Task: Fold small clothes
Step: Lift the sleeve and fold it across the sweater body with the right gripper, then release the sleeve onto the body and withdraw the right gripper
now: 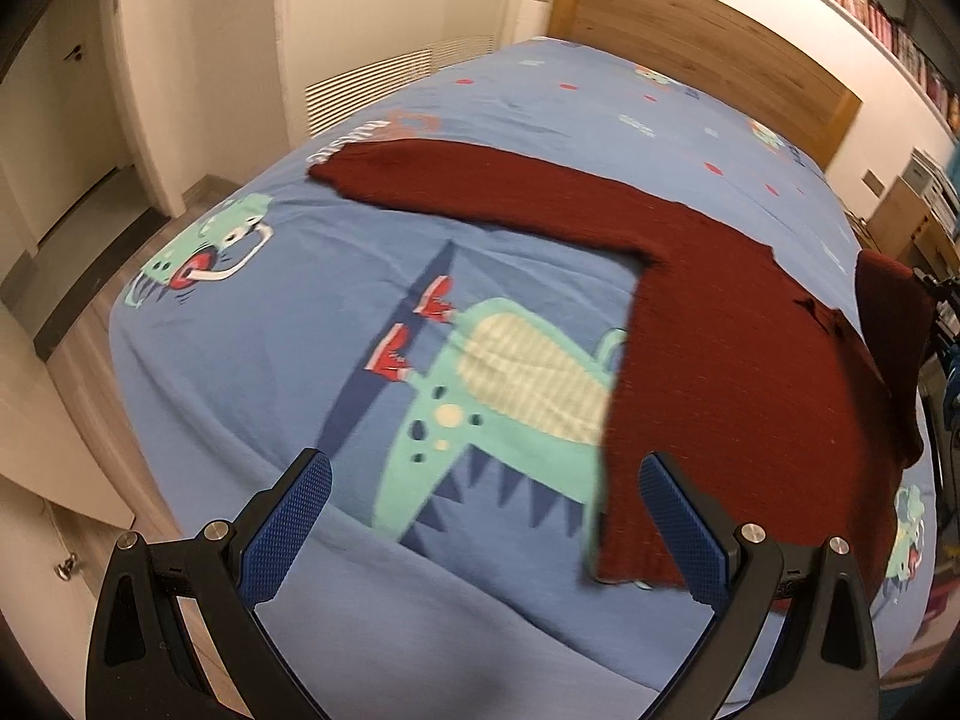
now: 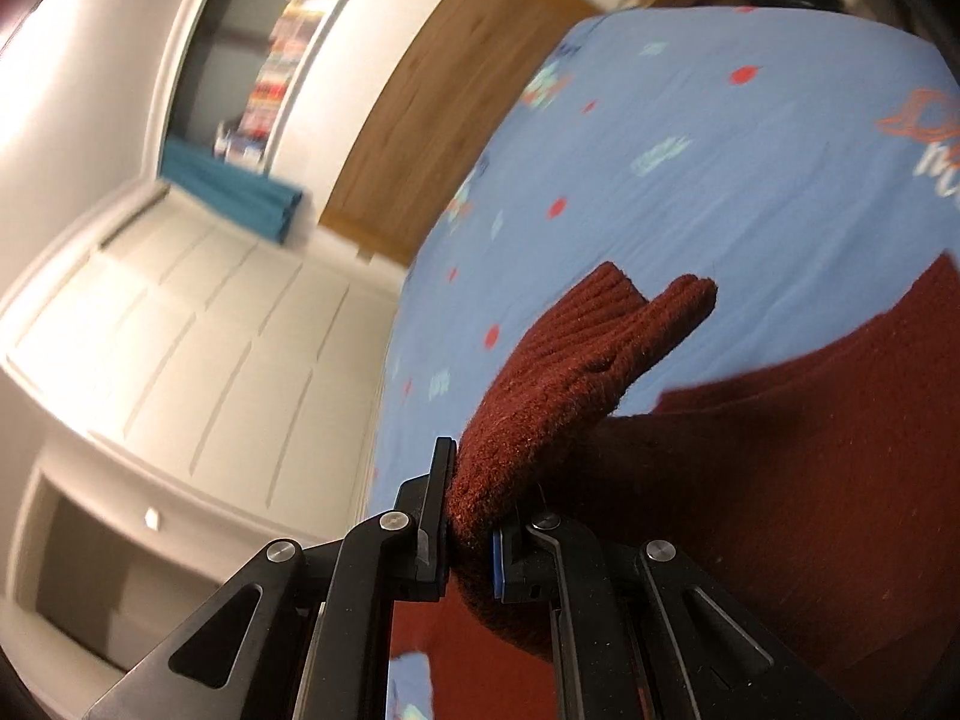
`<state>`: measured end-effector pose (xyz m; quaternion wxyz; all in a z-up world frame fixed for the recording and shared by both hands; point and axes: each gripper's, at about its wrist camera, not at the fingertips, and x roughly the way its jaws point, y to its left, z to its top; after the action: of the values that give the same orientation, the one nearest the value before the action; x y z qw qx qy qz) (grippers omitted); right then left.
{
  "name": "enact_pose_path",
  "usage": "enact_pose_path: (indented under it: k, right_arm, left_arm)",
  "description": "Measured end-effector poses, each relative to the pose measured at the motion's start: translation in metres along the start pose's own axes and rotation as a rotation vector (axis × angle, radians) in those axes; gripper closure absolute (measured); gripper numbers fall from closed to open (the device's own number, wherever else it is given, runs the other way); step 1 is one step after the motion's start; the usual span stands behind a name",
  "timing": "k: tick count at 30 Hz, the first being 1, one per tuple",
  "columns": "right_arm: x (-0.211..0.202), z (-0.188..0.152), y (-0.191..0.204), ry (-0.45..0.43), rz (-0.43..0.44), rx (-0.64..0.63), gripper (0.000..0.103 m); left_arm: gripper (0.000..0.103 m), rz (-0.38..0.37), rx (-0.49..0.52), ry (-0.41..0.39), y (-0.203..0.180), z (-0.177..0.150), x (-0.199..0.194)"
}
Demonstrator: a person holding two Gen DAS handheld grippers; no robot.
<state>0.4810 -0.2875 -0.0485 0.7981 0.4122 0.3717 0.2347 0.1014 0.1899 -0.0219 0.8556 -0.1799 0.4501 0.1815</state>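
Observation:
A dark red knitted sweater lies spread on the blue dinosaur-print bed sheet, one sleeve stretched out to the far left. My left gripper is open and empty, hovering above the sheet by the sweater's bottom hem, its right finger over the hem corner. My right gripper is shut on the sweater's other sleeve, lifting the ribbed cuff above the bed; the raised sleeve also shows in the left wrist view at the right edge.
A wooden headboard stands at the bed's far end, with a bookshelf above it. White wardrobe doors and wood floor flank the bed. Boxes stand at the far right.

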Motion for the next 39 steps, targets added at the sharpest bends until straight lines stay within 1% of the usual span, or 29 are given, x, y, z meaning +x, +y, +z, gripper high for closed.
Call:
enact_pose_path:
  k: [2, 6, 11, 15, 17, 18, 24, 26, 28, 29, 31, 33, 36, 38, 39]
  right_arm:
    - [0.022, -0.014, 0.009, 0.041, -0.015, -0.034, 0.094]
    - [0.065, -0.044, 0.023, 0.139, -0.079, -0.122, 0.094]
    - [0.108, -0.088, 0.02, 0.277, -0.159, -0.232, 0.093]
    - [0.126, -0.123, 0.015, 0.364, -0.227, -0.314, 0.093]
    - [0.119, -0.14, 0.003, 0.389, -0.245, -0.339, 0.092]
    - [0.122, -0.146, 0.003, 0.402, -0.257, -0.358, 0.092]
    - [0.144, -0.163, 0.014, 0.416, -0.275, -0.386, 0.09]
    - [0.15, -0.172, 0.015, 0.432, -0.311, -0.423, 0.087]
    - [0.157, -0.181, 0.014, 0.461, -0.332, -0.434, 0.081]
    - [0.155, -0.182, 0.013, 0.46, -0.334, -0.44, 0.079]
    - [0.154, -0.186, 0.017, 0.461, -0.324, -0.449, 0.066]
    - [0.154, -0.187, 0.026, 0.472, -0.307, -0.469, 0.062]
    - [0.145, -0.189, 0.037, 0.481, -0.266, -0.507, 0.062]
    - [0.134, -0.184, 0.042, 0.462, -0.25, -0.523, 0.062]
    - [0.122, -0.179, 0.04, 0.447, -0.25, -0.529, 0.062]
  left_arm:
    - [0.002, 0.015, -0.008, -0.001, 0.008, 0.0, 0.001]
    - [0.002, 0.033, -0.023, 0.002, 0.021, -0.003, 0.005]
    - [0.002, 0.039, -0.041, 0.009, 0.032, -0.005, 0.008]
    - [0.002, 0.039, -0.049, 0.015, 0.036, -0.006, 0.012]
    - [0.002, 0.037, -0.048, 0.019, 0.036, -0.007, 0.014]
    - [0.002, 0.033, -0.045, 0.021, 0.034, -0.007, 0.015]
    - [0.002, 0.026, -0.026, 0.014, 0.028, -0.007, 0.014]
    - [0.002, 0.028, -0.026, 0.01, 0.028, -0.007, 0.014]
    - [0.002, 0.032, -0.031, 0.002, 0.029, -0.007, 0.013]
    - [0.002, 0.037, -0.032, -0.004, 0.029, -0.006, 0.011]
    - [0.002, 0.041, -0.023, -0.013, 0.026, -0.006, 0.011]
    - [0.002, 0.027, -0.015, -0.032, 0.022, -0.006, 0.007]
    - [0.002, 0.01, 0.005, -0.049, 0.015, -0.003, 0.004]
    - [0.002, -0.012, 0.009, -0.04, 0.013, -0.002, 0.005]
    - [0.002, -0.021, 0.011, -0.027, 0.011, -0.001, 0.007]
